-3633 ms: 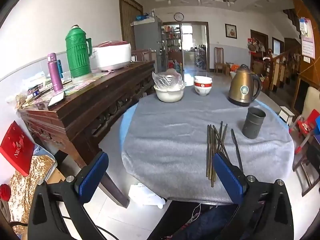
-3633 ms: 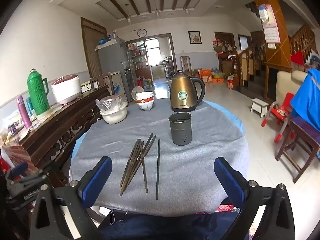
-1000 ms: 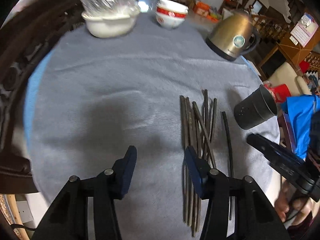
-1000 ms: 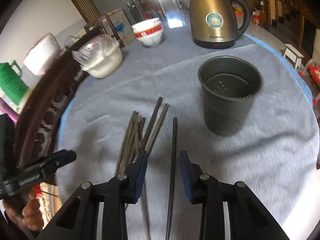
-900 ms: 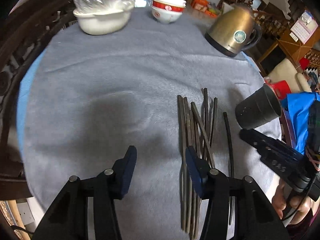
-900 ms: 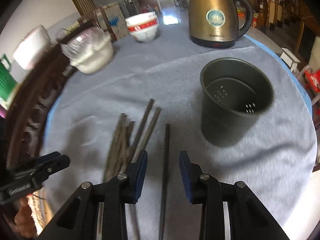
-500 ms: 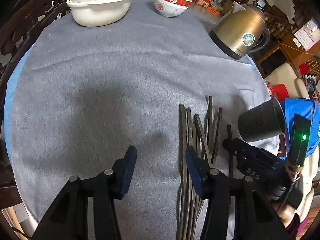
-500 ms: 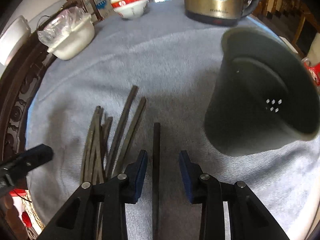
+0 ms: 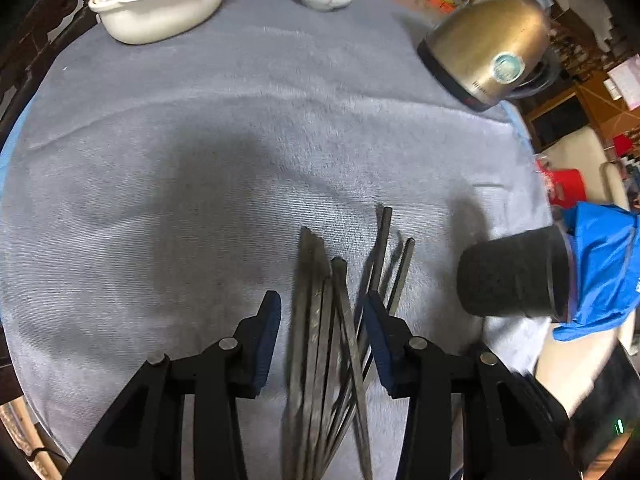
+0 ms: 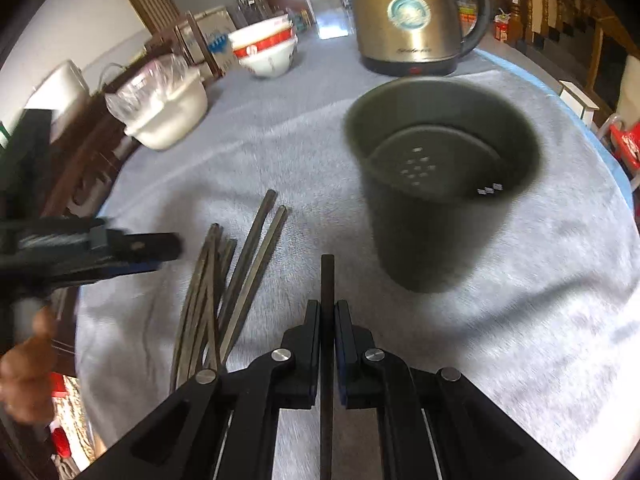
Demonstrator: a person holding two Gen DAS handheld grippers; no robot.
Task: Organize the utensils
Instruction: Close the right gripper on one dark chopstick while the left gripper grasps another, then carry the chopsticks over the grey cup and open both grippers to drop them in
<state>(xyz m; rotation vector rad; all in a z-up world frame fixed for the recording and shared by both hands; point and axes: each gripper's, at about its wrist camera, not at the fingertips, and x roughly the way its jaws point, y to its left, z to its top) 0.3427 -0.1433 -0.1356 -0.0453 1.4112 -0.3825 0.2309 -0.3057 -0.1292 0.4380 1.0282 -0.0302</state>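
Note:
Several dark chopsticks [image 9: 320,320] lie in a loose bundle on the grey tablecloth [image 9: 180,168]. My left gripper [image 9: 322,312] straddles the bundle, its jaws closing with the sticks between the blue pads, no pad pressing on them. In the right wrist view my right gripper [image 10: 327,314] is shut on a single dark chopstick [image 10: 327,276] that lay apart from the bundle [image 10: 224,280]. The dark perforated utensil cup [image 10: 440,168] stands just beyond and to the right of it. The same cup [image 9: 516,280] sits at the right edge in the left wrist view.
A gold electric kettle [image 10: 416,20] stands behind the cup. A red-and-white bowl [image 10: 266,50] and a white basin with a plastic bag [image 10: 164,112] sit at the far side. A dark wooden sideboard [image 10: 86,168] borders the table's left. A hand [image 10: 24,364] holds the left gripper.
My left gripper moved right and down over the chopstick bundle and narrowed. My right gripper dropped onto the lone chopstick and closed on it.

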